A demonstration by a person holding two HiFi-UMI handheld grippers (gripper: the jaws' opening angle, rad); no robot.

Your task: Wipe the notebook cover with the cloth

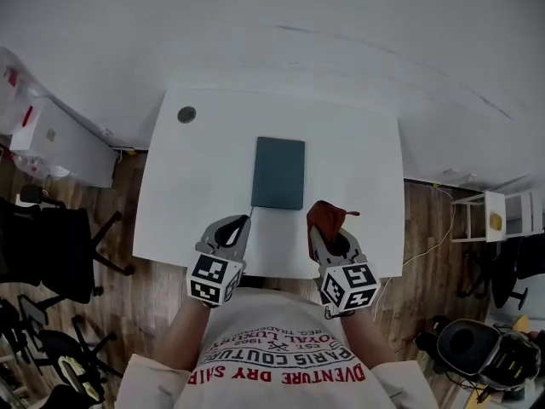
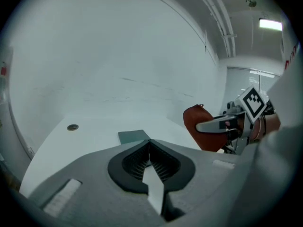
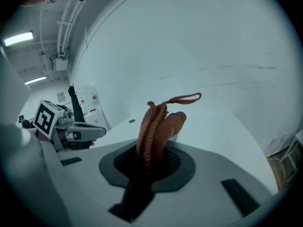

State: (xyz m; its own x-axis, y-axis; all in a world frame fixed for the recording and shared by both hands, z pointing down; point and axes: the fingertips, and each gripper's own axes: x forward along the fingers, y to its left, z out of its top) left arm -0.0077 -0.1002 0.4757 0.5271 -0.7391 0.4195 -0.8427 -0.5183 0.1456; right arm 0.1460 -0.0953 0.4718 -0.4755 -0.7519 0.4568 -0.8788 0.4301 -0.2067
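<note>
- The white table [image 1: 170, 220] stands against a plain white wall [image 1: 341, 24]. Wooden floor [image 1: 128, 288] shows on both sides of it.
- The dark teal notebook [image 1: 278, 173] lies flat and closed near the table's middle. A round grommet [image 1: 186, 114] sits at about 10 o'clock from it, near the far left corner.
- Black office chairs [image 1: 51, 254] crowd the floor at 9 o'clock of the table, and a small white shelf unit [image 1: 494, 216] stands at 3 o'clock.
- The left gripper [image 1: 243, 224] hovers over the near edge, at about 7 o'clock of the notebook and close to its near left corner. Its jaws are pressed together with nothing between them.
- The right gripper [image 1: 324, 233] is at about 5 o'clock of the notebook. Its jaws are clamped on the rust-red cloth [image 1: 326, 216], which bunches up above the tips with a thin loop sticking out.
- The head view alone shows the whole table and the floor around it.
- The left gripper view adds a lit ceiling light [image 2: 270, 24] at 1 o'clock and shows the cloth from the side, clear of the tabletop.
- The right gripper view shows the cloth's ribbed folds running down into the jaws. It also shows ceiling pipes [image 3: 61, 37] at 10 o'clock, which no other view gives.
</note>
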